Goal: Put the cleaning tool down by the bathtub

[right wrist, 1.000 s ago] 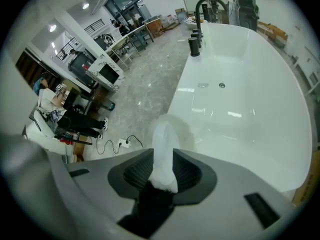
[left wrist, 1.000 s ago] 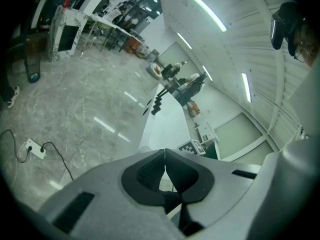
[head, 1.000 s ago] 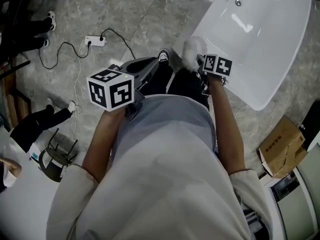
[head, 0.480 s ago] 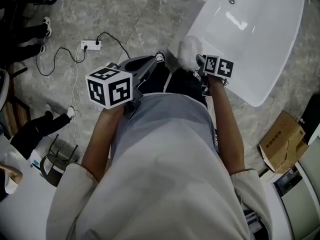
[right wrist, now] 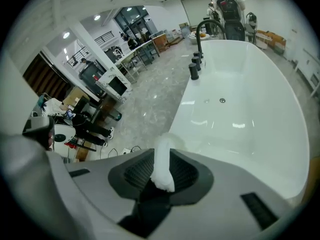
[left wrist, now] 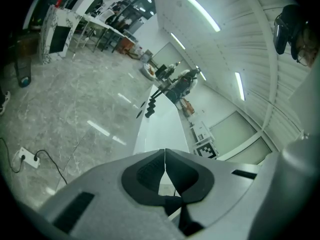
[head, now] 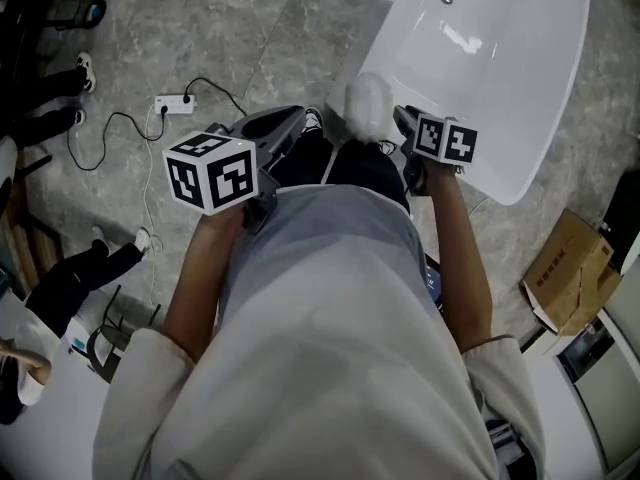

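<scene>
A white fluffy cleaning tool (head: 366,106) hangs from my right gripper (head: 400,120), which is shut on it just off the near rim of the white bathtub (head: 500,58). In the right gripper view the white tool (right wrist: 162,166) is pinched between the dark pads, with the bathtub (right wrist: 240,109) spreading ahead and to the right. My left gripper (head: 285,128) is shut with nothing in it, held over the floor left of the tub. Its pads (left wrist: 164,170) meet at the tips in the left gripper view, where the bathtub (left wrist: 157,129) runs away ahead.
A black faucet (right wrist: 201,34) stands at the tub's far end. A white power strip (head: 173,104) with a black cable lies on the grey stone floor at the left. A cardboard box (head: 568,283) sits at the right. A person's legs (head: 70,263) are at the lower left.
The view has shifted so the tub and power strip sit higher and further left. My right gripper with the tool stays at the tub's near rim; the left gripper has drifted slightly left.
</scene>
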`<state>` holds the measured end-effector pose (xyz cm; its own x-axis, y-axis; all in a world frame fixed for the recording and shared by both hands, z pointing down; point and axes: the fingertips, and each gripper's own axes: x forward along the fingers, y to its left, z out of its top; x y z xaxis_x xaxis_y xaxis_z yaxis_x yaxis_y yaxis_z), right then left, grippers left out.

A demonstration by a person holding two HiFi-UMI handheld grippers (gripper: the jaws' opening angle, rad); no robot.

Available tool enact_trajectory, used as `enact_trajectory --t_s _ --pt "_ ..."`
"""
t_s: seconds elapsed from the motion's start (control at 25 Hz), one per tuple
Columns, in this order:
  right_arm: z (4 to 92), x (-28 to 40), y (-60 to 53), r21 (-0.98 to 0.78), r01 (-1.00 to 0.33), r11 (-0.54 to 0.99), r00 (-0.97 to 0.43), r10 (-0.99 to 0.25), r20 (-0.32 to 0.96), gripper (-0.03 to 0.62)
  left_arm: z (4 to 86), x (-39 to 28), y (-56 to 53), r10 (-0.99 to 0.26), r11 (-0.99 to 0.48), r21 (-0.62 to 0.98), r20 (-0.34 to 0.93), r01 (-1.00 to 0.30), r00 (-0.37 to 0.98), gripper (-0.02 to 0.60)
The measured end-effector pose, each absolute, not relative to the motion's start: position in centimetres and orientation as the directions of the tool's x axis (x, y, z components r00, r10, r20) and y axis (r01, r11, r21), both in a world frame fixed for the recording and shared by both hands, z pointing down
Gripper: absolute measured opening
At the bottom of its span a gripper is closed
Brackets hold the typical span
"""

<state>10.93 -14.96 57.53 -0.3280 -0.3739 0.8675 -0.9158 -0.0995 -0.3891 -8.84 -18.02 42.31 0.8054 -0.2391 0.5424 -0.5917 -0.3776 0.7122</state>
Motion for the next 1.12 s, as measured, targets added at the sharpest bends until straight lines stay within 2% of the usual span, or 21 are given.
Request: enact_trajectory --t_s 0.4,0.64,0.88,1.12 --pt "52.0 11.6 -15.7 -0.447 -0.893 -0.053 -0.372 -0.470 0.800 0.089 41.2 -8.2 -19.1 -0.246 -0.408 0.706 0.526 -0.579 0.814 0.006" --pt "48.2 10.8 -16.3 -0.562 -0.824 -0.078 -0.435 -0.549 0.714 0.087 40.9 -8.3 -19.4 -0.248 -0.414 0.702 0.525 -0.579 0.814 0.006" --pt "44.7 10.6 -16.7 -0.574 -0.819 -0.028 -0.444 -0.602 0.664 0.078 39.9 -9.2 -20.8 -0.298 -0.401 0.702 0.508 -0.589 0.808 0.006" --pt "41.3 10.6 -16.9 -0.556 -0.831 0.019 -0.433 -0.648 0.627 0.054 39.3 -9.4 -21.4 -0.313 -0.450 0.643 0.536 -0.619 0.784 0.006"
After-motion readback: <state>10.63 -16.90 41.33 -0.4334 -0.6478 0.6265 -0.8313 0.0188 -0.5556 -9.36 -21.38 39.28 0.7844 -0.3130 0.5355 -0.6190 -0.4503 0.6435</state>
